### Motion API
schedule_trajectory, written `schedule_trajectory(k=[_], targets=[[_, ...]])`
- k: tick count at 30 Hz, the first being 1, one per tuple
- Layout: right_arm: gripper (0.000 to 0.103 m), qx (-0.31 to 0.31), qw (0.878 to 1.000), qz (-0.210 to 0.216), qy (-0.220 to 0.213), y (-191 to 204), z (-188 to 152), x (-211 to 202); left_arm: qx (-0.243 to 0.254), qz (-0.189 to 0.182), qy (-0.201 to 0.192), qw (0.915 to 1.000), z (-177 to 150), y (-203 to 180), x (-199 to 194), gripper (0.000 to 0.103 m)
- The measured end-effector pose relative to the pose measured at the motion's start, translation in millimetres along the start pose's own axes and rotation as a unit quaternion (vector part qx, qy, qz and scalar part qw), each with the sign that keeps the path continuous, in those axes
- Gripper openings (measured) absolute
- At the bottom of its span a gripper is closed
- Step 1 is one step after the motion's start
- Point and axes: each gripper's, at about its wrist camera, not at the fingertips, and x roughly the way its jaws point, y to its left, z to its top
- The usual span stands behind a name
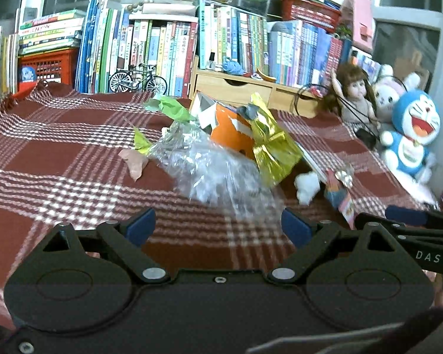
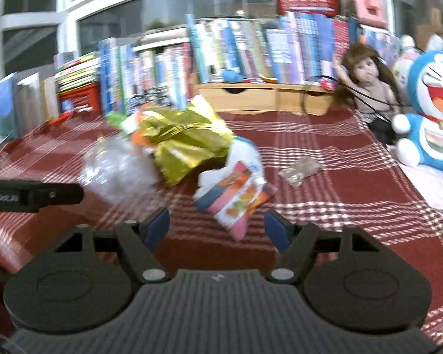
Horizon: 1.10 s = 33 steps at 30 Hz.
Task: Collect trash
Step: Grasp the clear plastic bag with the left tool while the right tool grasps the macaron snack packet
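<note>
Both tongs stand wide and hold nothing: the left tongs [image 1: 218, 227] and the right tongs [image 2: 217, 228] hover above the plaid cloth [image 1: 59, 159] on the tabletop, with the trash heaped just ahead of them. Ahead of the left tongs lies a clear bag [image 1: 218, 171], with a gold wrapper [image 1: 273, 144] and an orange box [image 1: 230, 131] behind it, green paper [image 1: 171, 107] further back and a white wad [image 1: 307, 185] off to its right. Nearest the right tongs is a pink packet [image 2: 236, 200]; a small brown sachet [image 2: 301, 168] lies apart, further ahead and right.

To do the step well, I would take the closest piece with each: come down low, put one finger on each side, and close on a bunched fold, not a flat sheet. The clear bag will likely slip, so grip it deep. Keep both tongs away from the toys [image 1: 410, 135] on the right.
</note>
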Motion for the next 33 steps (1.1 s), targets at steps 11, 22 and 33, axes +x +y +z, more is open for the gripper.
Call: schedule_trajectory(k=[11,22,33], targets=[[0.081,0.041,0.999,-0.034,0.007,-15,10,46,-0.082,0.022,-0.035,0.9958,24,10,60,0.102],[0.051,0.053,0.998,-0.029,0.022,-13,4,58,-0.048,0.028,-0.021,0.9983,18,4,70,0.052],[0.048,0.029,0.999,-0.025,-0.016,-3,7,29,-0.001,0.025,-0.079,0.9966,5,-6,6,0.048]])
